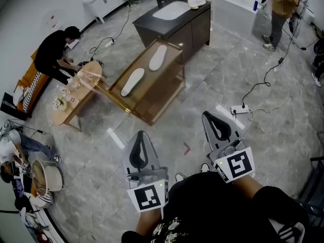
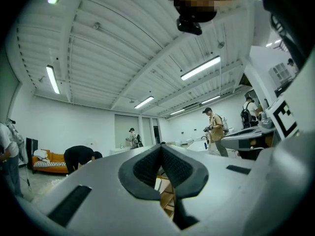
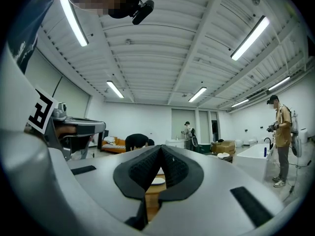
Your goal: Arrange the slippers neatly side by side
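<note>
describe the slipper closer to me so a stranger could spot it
In mid-room stands a dark cabinet with a white basin, and a low wooden rack sits in front of it. Two white slippers lie on its top: the far slipper by the cabinet, and the near slipper, the one wanted, at the end beside the round wooden table.

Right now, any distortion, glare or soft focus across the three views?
Head view: even light, sharp, slippers plainly readable, mild wide-angle bending. Left gripper view: heavy fisheye, dark corners, ceiling lights blown out, left claw slightly soft. Right gripper view: same fisheye, right claw slightly soft, background sharper.
</note>
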`<action>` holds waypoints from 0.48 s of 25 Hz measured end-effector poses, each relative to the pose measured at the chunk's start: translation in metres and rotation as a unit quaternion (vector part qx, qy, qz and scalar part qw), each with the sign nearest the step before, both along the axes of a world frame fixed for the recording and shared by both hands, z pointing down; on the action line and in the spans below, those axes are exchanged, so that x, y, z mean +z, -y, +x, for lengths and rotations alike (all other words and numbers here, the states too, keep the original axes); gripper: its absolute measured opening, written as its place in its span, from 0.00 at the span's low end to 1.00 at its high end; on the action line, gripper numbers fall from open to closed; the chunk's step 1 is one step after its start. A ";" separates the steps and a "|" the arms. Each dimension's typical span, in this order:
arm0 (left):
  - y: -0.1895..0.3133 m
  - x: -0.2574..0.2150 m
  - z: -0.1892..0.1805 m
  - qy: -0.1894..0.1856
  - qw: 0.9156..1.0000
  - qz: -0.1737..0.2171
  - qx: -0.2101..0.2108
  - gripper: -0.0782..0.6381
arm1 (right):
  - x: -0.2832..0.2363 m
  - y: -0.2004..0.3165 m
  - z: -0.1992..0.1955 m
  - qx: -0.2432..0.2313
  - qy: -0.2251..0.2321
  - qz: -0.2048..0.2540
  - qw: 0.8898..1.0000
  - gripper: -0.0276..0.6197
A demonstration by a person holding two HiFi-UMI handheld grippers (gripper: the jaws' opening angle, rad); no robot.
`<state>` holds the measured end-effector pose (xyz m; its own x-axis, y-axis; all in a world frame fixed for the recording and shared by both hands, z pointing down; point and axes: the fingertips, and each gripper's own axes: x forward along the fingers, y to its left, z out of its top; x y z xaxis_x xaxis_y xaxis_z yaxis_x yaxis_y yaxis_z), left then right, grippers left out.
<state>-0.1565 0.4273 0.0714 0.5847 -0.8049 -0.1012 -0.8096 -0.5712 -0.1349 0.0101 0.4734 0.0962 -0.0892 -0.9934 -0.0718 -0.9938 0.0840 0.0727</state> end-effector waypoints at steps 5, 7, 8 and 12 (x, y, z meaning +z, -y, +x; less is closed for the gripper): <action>-0.004 0.006 0.014 0.007 1.000 -0.009 -0.001 0.11 | 0.008 -0.001 0.010 -0.013 0.003 -0.015 1.000 0.03; -0.006 0.010 0.016 0.013 1.000 -0.013 -0.009 0.11 | 0.016 -0.001 0.011 -0.025 0.004 -0.026 0.999 0.03; -0.007 0.011 0.018 0.016 1.000 -0.015 -0.013 0.11 | 0.019 -0.002 0.012 -0.029 0.004 -0.029 0.999 0.03; -0.019 0.017 0.031 0.019 1.000 -0.018 -0.015 0.11 | 0.025 -0.008 0.021 -0.038 0.007 -0.031 0.999 0.03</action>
